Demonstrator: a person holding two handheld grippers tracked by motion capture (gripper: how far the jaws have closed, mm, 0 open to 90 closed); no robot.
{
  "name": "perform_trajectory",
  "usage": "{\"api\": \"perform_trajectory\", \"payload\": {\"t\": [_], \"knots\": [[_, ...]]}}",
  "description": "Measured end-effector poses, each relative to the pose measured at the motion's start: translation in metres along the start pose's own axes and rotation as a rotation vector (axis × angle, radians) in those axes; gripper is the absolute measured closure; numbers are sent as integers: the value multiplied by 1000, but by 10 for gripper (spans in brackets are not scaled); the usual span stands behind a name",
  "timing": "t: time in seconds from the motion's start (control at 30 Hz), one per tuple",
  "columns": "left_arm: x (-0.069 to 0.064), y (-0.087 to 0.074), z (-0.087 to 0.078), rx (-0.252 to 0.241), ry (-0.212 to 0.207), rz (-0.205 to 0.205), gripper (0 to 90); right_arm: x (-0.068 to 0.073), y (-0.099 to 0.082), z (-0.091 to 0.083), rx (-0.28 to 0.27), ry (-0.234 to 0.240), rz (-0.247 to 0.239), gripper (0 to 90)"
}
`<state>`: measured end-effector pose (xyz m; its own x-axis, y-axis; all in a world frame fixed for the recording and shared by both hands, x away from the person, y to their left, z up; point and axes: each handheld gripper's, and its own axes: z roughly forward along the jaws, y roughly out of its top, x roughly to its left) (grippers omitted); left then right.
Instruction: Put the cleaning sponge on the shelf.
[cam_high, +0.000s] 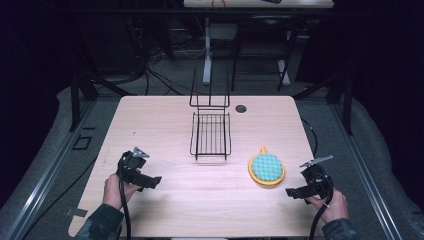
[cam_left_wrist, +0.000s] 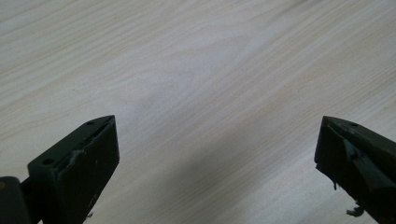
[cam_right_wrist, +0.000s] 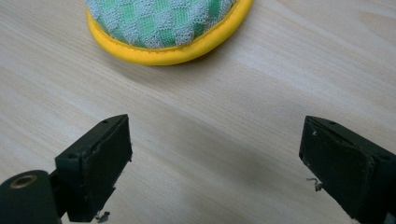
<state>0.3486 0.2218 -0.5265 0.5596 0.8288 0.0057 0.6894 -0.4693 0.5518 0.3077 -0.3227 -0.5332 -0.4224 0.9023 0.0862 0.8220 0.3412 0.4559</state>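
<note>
Since the right gripper (cam_high: 292, 191) is pointing at the round scrubbing pad with the yellow rim and green-and-white checked top (cam_high: 266, 169), my guess is that pad is what's about to get grabbed. It's lying flat on the pale wood-grain table (cam_high: 165, 200), towards the right side, just in front of that gripper but not touching it. In the right gripper view the jaws stand wide apart with nothing but bare table between them, and the pad (cam_right_wrist: 168, 25) sits just beyond the tips, so it looks lined up for an approach rather than a grip.

The left gripper (cam_high: 152, 181) is hanging out on the other side, well apart from everything. Its jaws are spread wide too and it's got nothing in them, just tabletop in its own view. Seems parked there to keep out of the way.

The black wire rack (cam_high: 210, 131) stands in the middle of the table, further back, with its tall end pointing away from the person. That's probably the drop-off spot, since it's open on top and easy to reach from either side.

Count: one pad, one rack, two grippers, two hands, one table.
</note>
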Motion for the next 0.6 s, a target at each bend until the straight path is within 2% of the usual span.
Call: {"api": "perform_trajectory", "payload": {"t": [0.27,0.33,0.5,0.6], "knots": [[1,-1,-1,-2,0,-13,1,3,5,-1,-2,18,7,90],[2,-1,-1,-2,-4,-13,1,2,6,0,-5,18,-6,90],[1,0,0,3,-8,-7,1,3,8,0,-14,30,2,86],[2,0,2,21,-11,-26,1,2,11,0,-14,24,18,0]]}}
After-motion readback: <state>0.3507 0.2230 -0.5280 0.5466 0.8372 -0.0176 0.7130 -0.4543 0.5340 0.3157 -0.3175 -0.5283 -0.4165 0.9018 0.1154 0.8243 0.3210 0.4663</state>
